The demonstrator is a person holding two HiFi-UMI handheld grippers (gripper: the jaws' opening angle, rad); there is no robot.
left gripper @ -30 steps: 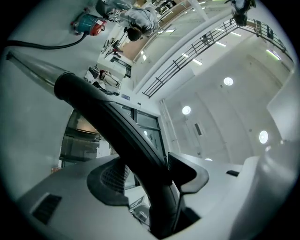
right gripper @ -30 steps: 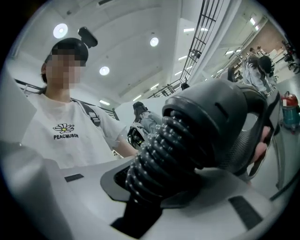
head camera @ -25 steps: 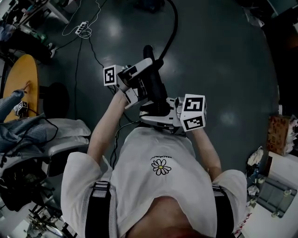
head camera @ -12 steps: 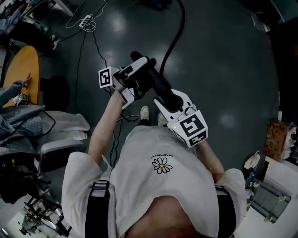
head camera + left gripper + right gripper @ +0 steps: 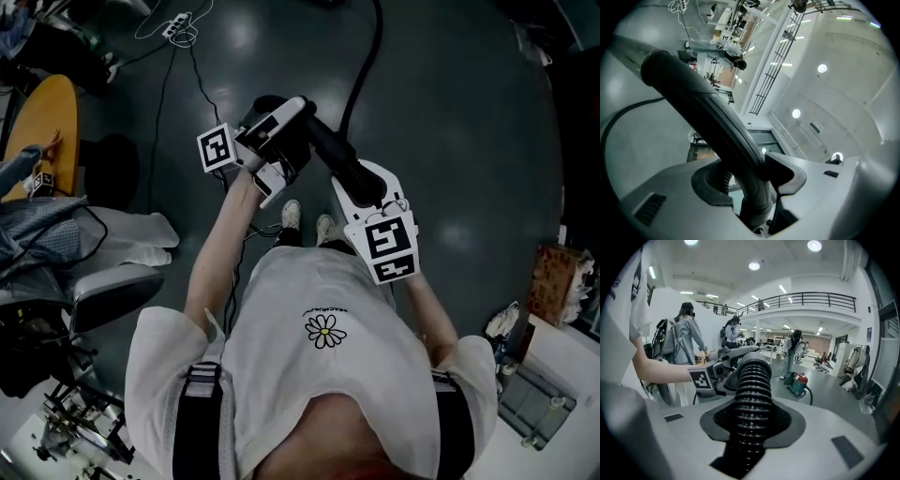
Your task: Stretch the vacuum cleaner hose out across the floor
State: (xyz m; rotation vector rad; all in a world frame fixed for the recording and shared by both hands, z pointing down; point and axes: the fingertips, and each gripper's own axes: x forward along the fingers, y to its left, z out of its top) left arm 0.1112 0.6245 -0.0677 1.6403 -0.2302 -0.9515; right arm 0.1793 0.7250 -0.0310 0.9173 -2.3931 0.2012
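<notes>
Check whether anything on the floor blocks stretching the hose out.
Nothing visible does. The hose runs ahead over bare dark floor; a thin cable and a power strip lie off to the left.

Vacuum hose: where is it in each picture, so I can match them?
Head view: the hose runs from the top edge down to centre.
Left gripper view: diagonal, upper left to bottom centre.
Right gripper view: ribbed, dead centre.
Shared landmark: the person's left forearm, in head and right gripper views.
</notes>
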